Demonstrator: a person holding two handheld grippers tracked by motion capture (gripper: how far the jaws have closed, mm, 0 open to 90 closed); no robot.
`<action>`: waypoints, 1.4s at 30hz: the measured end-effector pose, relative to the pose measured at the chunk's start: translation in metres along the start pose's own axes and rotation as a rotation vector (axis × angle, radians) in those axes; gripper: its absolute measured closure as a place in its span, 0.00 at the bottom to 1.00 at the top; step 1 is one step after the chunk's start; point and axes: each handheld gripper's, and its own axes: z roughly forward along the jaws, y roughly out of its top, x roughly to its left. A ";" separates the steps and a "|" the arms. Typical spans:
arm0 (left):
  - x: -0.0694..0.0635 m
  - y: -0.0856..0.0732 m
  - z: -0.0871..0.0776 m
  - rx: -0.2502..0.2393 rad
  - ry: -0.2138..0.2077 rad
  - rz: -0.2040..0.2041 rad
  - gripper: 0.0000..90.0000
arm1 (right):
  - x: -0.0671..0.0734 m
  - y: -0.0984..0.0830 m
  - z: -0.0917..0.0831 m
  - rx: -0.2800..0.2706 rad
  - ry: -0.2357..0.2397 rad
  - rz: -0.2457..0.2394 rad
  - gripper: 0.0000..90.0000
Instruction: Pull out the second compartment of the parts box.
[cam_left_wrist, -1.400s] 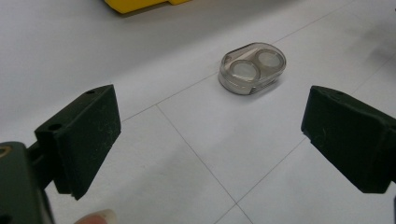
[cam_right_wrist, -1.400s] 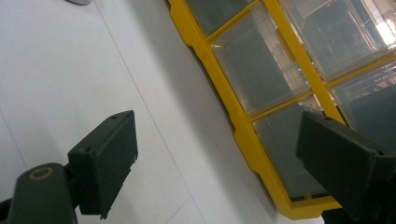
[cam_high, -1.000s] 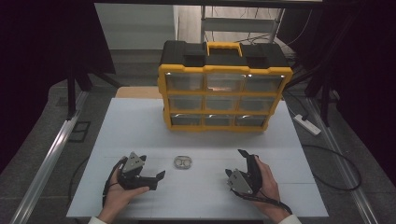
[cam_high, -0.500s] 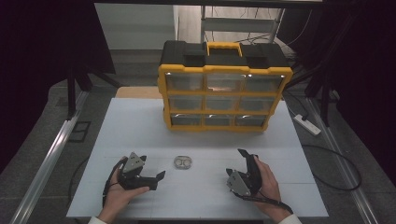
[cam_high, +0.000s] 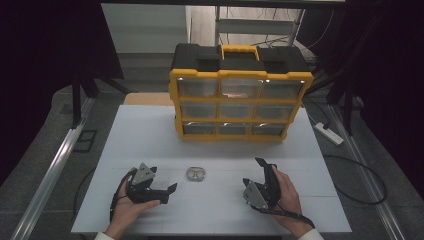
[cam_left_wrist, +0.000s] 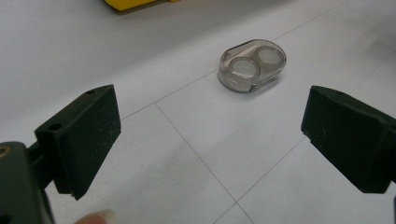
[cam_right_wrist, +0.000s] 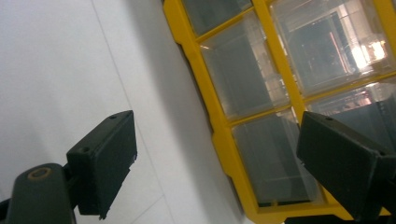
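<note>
**A:** Start with the biggest thing. What stands beyond the tongs?

**B:** A yellow and black drawer cabinet (cam_high: 241, 95) at the far side of the white table (cam_high: 150, 135), well beyond both tongs. It has three rows of three clear-fronted drawers and a yellow handle on top. In the right gripper view its drawer fronts (cam_right_wrist: 280, 107) run slantwise across the frame, ahead of the jaws.

**A:** Anything in those drawers?

**B:** I cannot tell. The fronts are see-through but show mostly glare and grey shadow.

**A:** And the tongs themselves?

**B:** The left gripper (cam_high: 162, 190) rests low on the near left of the table, held in the person's left hand (cam_high: 131, 207). Its jaws are spread wide with nothing between them, and they aim towards the middle of the table. The right gripper (cam_high: 260, 172) sits near right in the right hand (cam_high: 285, 192), turned on its side, jaws likewise spread wide and bare, aimed at the cabinet.

**A:** The small piece between them?

**B:** A clear oval case (cam_high: 196, 173), lying flat on the table between the two tongs, somewhat nearer the left one and a little farther out than either. It touches neither.

**A:** Its long axis?

**B:** Crosswise, running from one gripper's side towards the other's. In the left gripper view the case (cam_left_wrist: 252, 64) lies ahead of the open jaws, its long axis slanting up to the right.

**A:** What does it hold?

**B:** Two round wells side by side along that axis, under a clear lid. Whether anything lies in them is too small to tell.
</note>
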 end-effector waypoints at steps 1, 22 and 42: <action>0.000 0.000 0.000 0.000 0.000 0.000 0.06 | -0.002 0.001 0.001 -0.009 -0.026 -0.004 0.13; 0.000 0.000 0.000 0.002 0.000 0.000 0.06 | -0.018 0.015 0.002 -0.024 -0.077 -0.061 0.14; 0.000 0.000 0.000 0.002 -0.001 -0.001 0.06 | -0.033 0.021 0.003 -0.031 -0.116 -0.094 0.14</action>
